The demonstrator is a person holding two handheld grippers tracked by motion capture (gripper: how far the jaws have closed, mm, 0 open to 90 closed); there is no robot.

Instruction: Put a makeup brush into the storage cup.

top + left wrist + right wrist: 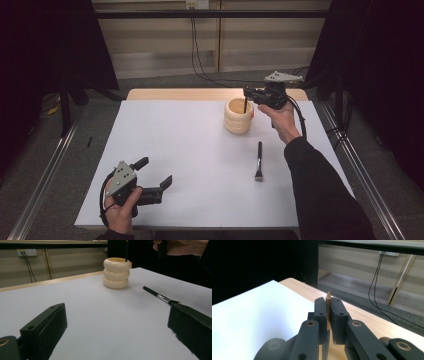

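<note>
White table (180,150), right gripper (246,93) fingers clamping brush (245,106) over cream holder (238,119), left gripper (156,176) fingers wide, empty, spare brush (259,161) nearby.

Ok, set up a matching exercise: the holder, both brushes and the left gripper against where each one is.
1. cream holder
2. flat brush
3. pointed brush
4. left gripper

a. lying flat on the table
b. clamped in the right gripper
c. standing near the table's far edge
d. open, at the near left corner

Pairs: 1-c, 2-a, 3-b, 4-d
</note>
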